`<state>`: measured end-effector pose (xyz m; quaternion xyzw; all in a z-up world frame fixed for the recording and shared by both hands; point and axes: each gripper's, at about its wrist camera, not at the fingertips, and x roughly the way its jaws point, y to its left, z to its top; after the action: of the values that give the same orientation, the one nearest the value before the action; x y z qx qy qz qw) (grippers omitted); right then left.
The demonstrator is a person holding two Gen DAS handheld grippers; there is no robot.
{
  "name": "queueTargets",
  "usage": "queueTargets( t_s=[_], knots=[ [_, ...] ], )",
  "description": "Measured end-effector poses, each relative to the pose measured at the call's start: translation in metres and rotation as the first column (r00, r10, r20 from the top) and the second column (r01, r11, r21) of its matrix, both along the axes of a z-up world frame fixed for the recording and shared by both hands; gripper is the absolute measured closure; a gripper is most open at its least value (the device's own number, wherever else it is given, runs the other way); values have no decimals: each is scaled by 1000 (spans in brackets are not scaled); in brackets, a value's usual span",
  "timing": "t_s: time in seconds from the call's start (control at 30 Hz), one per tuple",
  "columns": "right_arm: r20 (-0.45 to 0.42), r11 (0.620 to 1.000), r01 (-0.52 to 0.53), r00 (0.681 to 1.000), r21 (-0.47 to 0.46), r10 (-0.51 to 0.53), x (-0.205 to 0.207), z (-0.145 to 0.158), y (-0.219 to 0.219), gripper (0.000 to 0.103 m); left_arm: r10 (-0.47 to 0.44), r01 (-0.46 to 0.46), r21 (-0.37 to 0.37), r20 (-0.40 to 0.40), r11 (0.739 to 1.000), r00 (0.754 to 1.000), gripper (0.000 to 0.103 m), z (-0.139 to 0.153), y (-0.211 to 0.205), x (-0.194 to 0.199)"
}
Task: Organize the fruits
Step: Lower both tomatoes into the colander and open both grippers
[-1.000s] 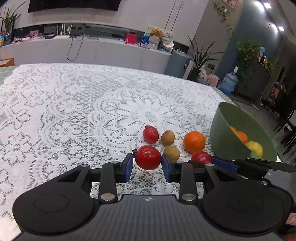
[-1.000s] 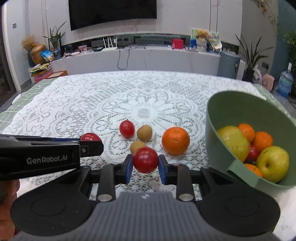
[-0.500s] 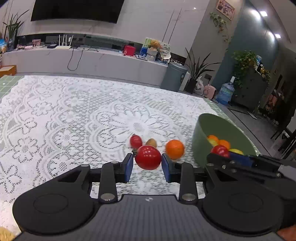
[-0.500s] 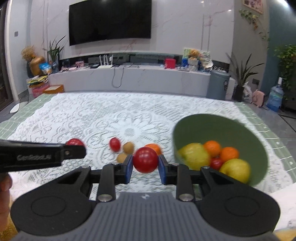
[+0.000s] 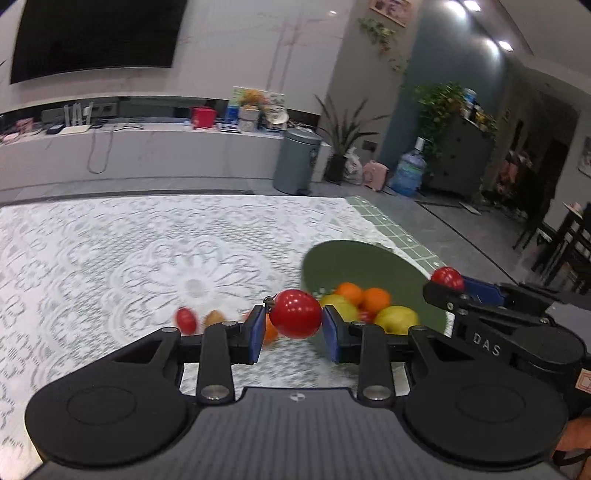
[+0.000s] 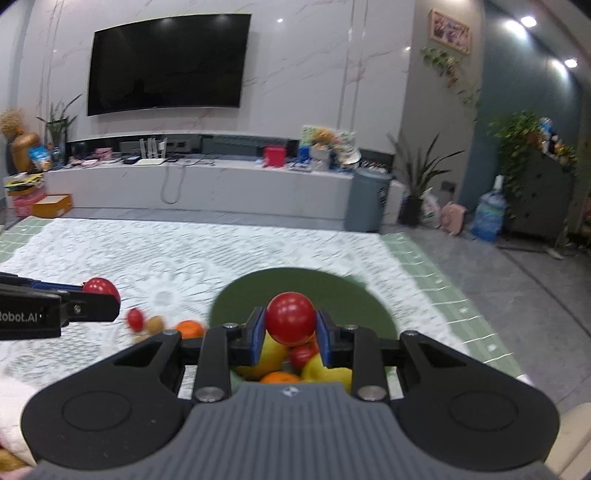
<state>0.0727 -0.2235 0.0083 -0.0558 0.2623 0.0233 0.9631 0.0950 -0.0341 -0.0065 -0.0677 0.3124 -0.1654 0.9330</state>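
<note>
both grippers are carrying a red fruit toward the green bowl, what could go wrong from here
The right gripper holds its red fruit over a green bowl already heaped with fruit; dropped from there, it may bounce out. The left gripper and its red fruit are close by, so the two could collide at the bowl.

Evenly lit indoor room, fisheye-warped, with motion blur low in both views.

Ceiling spotlights (image 5: 471,4) flare white at the upper right and the wall (image 6: 295,92) catches small glints. The lace tablecloth (image 5: 110,258) and loose fruit (image 5: 186,319) smear with blur, while the gripper bodies stay sharp. Straight lines bow toward the edges and the corners darken; shadows are soft.
</note>
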Motion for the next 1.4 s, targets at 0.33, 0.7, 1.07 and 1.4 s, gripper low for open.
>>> queueTargets(
  t_s=[0.33, 0.7, 1.07, 1.4],
  knots=[
    [-77, 999, 3, 997, -54, -7, 38, 0, -28, 77, -162, 170, 127, -74, 977, 984, 66, -1, -61, 42],
    [-257, 995, -78, 965, -61, 60, 85, -27, -47, 77, -245, 277, 206, -169, 938, 955, 66, -22, -96, 82],
    [-313, 999, -47, 949, -19, 39, 101, -48, -52, 77, -258, 318, 254, -244, 913, 935, 66, -43, -109, 104],
    [-331, 999, -49, 943, -19, 40, 105, -54, -50, 77, -259, 315, 241, -238, 918, 936, 66, -46, -110, 111]
  ],
)
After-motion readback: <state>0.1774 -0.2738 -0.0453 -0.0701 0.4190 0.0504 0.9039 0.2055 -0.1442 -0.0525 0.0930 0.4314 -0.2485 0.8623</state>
